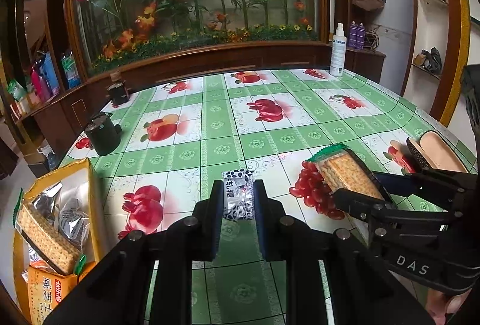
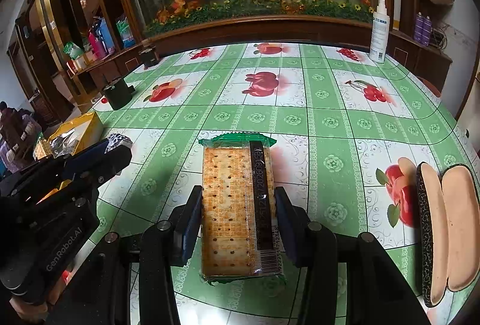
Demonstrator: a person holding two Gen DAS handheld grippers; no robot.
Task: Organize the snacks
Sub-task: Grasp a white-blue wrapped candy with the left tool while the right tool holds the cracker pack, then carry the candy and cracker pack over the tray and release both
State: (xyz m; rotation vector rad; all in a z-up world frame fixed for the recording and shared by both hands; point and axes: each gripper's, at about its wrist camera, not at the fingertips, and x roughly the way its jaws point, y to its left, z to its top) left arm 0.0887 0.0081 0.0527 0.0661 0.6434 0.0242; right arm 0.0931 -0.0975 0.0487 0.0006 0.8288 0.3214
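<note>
My left gripper (image 1: 238, 193) is shut on a small candy in a black-and-white wrapper (image 1: 238, 195), held above the fruit-print tablecloth (image 1: 240, 127). My right gripper (image 2: 238, 202) is shut on a clear-wrapped cracker pack with green ends (image 2: 237, 205), its pads pressing both long sides. In the left wrist view that cracker pack (image 1: 345, 172) and the right gripper (image 1: 360, 199) sit just to the right. The right wrist view shows the left gripper (image 2: 117, 151) at the left with the candy (image 2: 118, 140). A yellow snack box (image 1: 60, 214) at lower left holds another cracker pack (image 1: 45, 238) and several small packets.
An open glasses case (image 2: 447, 232) lies at the table's right edge. A black cylinder (image 1: 102, 133) and a small dark box (image 1: 118, 92) stand at the left edge. A white spray bottle (image 1: 338, 50) stands at the far right, before a wooden cabinet with a flower display.
</note>
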